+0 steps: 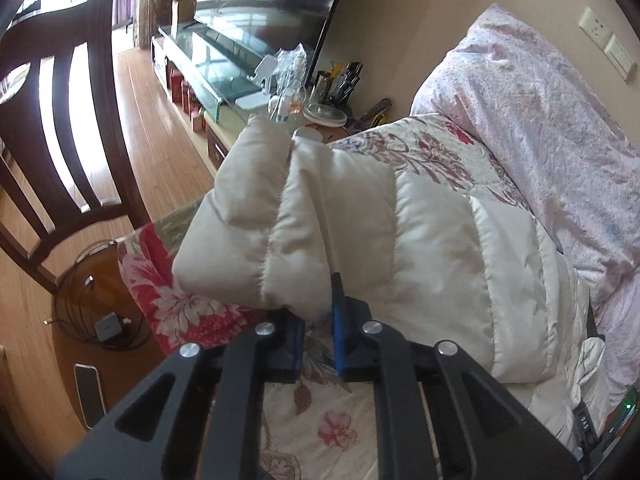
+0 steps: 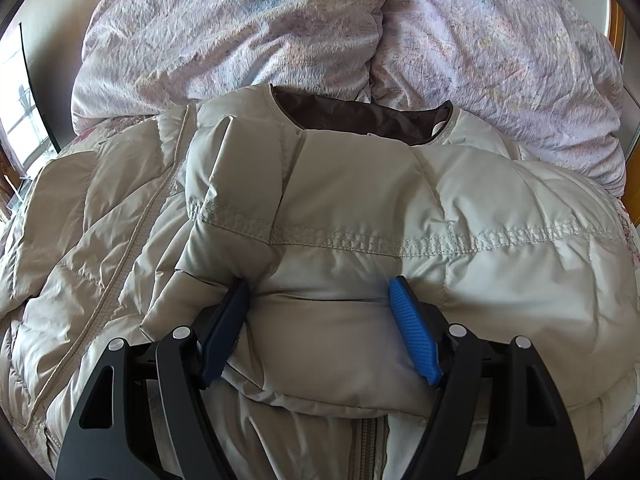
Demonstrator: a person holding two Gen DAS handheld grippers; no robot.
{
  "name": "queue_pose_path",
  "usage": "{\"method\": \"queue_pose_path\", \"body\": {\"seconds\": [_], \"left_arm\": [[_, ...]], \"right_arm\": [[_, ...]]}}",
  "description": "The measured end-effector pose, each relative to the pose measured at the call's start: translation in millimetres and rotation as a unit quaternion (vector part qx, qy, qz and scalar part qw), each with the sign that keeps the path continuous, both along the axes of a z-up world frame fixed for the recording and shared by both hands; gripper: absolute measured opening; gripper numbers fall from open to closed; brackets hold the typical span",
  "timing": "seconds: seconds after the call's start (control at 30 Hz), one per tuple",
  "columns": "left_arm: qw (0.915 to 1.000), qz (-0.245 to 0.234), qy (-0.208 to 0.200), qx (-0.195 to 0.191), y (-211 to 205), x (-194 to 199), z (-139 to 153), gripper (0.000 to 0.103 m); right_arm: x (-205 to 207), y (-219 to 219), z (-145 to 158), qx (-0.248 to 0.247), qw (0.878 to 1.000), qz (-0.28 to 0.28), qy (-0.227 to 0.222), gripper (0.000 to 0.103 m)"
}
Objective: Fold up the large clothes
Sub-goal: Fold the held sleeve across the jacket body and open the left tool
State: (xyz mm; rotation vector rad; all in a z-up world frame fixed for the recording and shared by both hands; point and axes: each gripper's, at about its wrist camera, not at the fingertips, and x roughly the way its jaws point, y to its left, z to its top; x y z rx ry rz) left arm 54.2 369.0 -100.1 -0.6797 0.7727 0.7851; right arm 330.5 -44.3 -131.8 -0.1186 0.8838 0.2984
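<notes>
A cream padded jacket lies spread on a bed, over a floral quilt with red and pink blooms. Behind it a crumpled lilac duvet is heaped against a beige wall that carries a socket and a switch plate. Past the foot of the bed runs a wooden floor, with a dark slatted chair and a long low bench topped with glass (it bears a large dark television, bottles, a cup of pens and other clutter too small to sort). On the floor sit a tangle of cables with a grey charger and a phone.

The left tool is pinched nearly closed on the end of the jacket's sleeve, which stands raised off the quilt; the padding bulges over the tips, so the contact itself is partly covered. The right tool stands wide, its blue pads set to either side of a puffy fold near the jacket's chest, pressing into the padding on both sides.

The jacket's brown lining shows at the collar. Its lower hem and the zip run out of the right wrist view at the bottom, and the tool's arms hide the fabric beneath them. Neither hand is visible.
</notes>
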Motion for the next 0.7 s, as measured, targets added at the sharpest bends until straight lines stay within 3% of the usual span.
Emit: {"method": "queue_pose_path", "body": {"seconds": [0.2, 0.37, 0.43, 0.57, 0.7], "left_arm": [[0.9957, -0.058, -0.016, 0.070, -35.8, 27.1, 51.2, 0.009], [0.9823, -0.147, -0.052, 0.104, -94.0, 62.7, 96.9, 0.009], [0.9731, -0.190, -0.071, 0.110, -122.8, 77.2, 112.7, 0.009], [0.9455, -0.284, -0.101, 0.123, -195.9, 109.3, 132.6, 0.009], [0.9100, -0.379, -0.128, 0.108, -272.5, 135.5, 131.9, 0.009]], "right_arm": [[0.5, -1.1, -0.8, 0.002, 1.000, -0.001, 0.000, 0.074], [0.4, -1.7, 1.8, -0.004, 1.000, 0.005, 0.010, 0.074], [-3.7, -8.2, 8.9, 0.003, 1.000, 0.014, 0.021, 0.074], [-24.6, -49.2, 36.4, 0.034, 0.999, -0.003, 0.016, 0.078], [-45.2, -99.4, 57.9, 0.019, 0.999, -0.043, -0.022, 0.083]]}}
